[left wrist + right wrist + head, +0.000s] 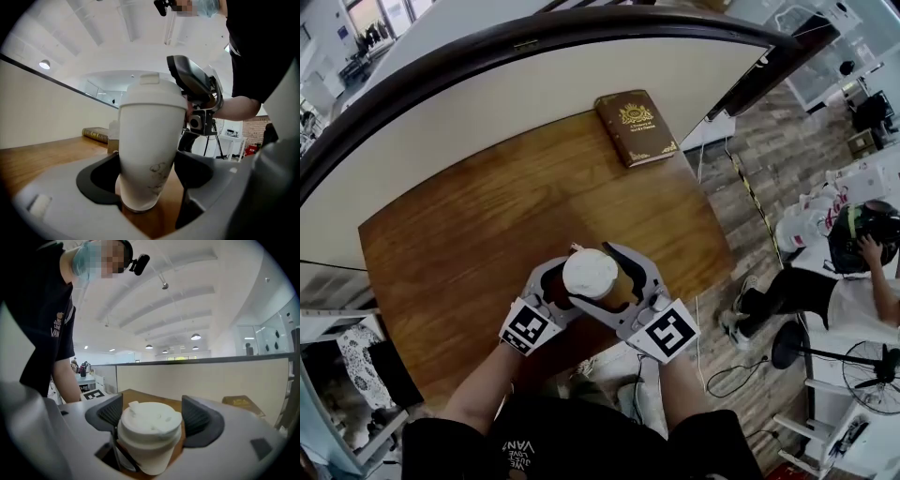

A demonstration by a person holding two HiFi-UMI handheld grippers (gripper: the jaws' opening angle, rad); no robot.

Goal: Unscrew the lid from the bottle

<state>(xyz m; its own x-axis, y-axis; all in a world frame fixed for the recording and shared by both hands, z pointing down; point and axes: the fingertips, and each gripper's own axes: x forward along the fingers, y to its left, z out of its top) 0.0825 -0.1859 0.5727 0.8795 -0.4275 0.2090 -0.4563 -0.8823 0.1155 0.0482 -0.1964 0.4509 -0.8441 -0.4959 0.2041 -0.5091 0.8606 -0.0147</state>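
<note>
A white bottle (150,150) with a white lid (590,274) stands upright on the wooden table (469,234) near its front edge. My left gripper (143,187) is low on the bottle's body, and both dark pads press against its sides. My right gripper (152,420) is level with the lid (150,420), which sits between its ribbed pads (199,416) with slim gaps on both sides. In the head view the left gripper (562,289) comes in from the left and the right gripper (607,281) from the right, with the lid covering the bottle's body.
A brown book (637,127) lies at the table's far right corner. A pale partition wall (534,84) curves behind the table. To the right, beyond the table edge, a person (862,253) sits near a floor fan (872,375).
</note>
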